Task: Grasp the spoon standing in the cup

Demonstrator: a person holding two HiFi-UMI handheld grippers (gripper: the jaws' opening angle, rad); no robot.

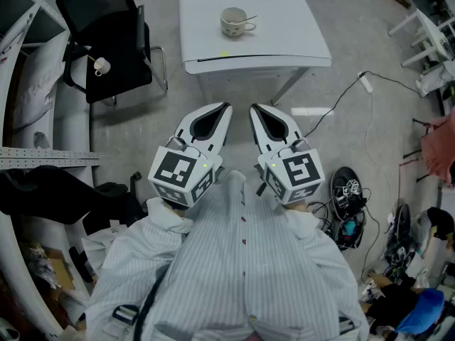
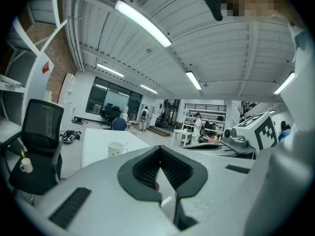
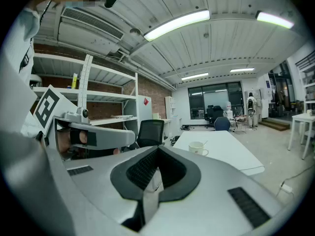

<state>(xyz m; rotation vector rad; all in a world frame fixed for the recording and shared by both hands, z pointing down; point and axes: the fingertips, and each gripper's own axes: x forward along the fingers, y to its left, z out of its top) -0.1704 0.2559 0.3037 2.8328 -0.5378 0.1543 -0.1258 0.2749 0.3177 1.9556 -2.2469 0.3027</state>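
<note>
Ahead of both grippers, well apart from their tips, a white table point(image 1: 284, 20) carries the cup point(image 1: 232, 23) with the spoon point(image 1: 248, 20) standing in it, its handle leaning toward the right gripper's side. The left gripper point(image 1: 225, 107) and the right gripper point(image 1: 253, 109) are side by side close to the person's striped shirt point(image 1: 242, 261), tips near each other, over the floor short of the table's near edge. Each has its jaws pressed together with nothing between them. A black office chair point(image 1: 106, 34) stands beyond the left gripper's outer side, beside the table.
</note>
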